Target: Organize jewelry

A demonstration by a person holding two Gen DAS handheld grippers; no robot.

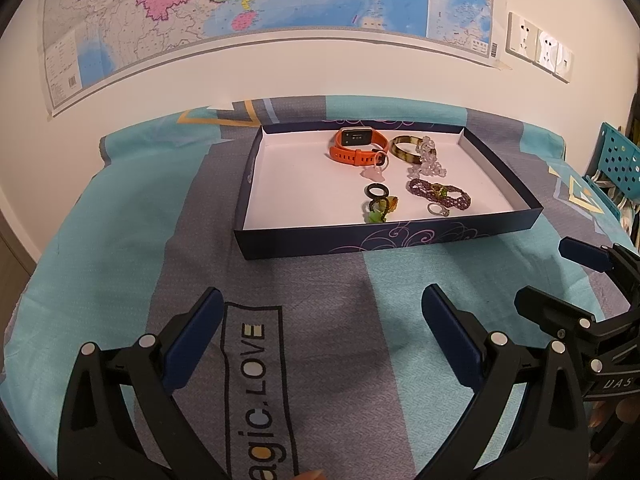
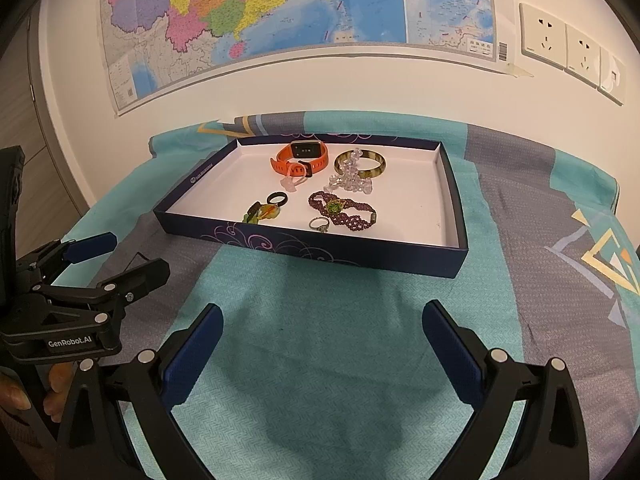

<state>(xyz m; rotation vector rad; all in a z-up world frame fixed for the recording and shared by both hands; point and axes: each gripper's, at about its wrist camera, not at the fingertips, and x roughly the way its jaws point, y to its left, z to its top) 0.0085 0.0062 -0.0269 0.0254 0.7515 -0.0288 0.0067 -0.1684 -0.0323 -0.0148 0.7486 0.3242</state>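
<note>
Both grippers, left [image 1: 322,312] and right [image 2: 322,320], hovered wide open and empty above the bedspread [image 2: 320,360], short of the shallow box [image 2: 320,250] where the jewelry [image 2: 342,210] lay gathered.

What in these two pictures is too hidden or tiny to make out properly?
- Silver ring, right view: too small to tell its stone.
- Green and orange trinkets, left view: partly hidden behind the navy box front wall.
- Map, both views: cut off by the top edge, print unreadable.
- Blue perforated bin, left view: cut off at the right edge.
</note>
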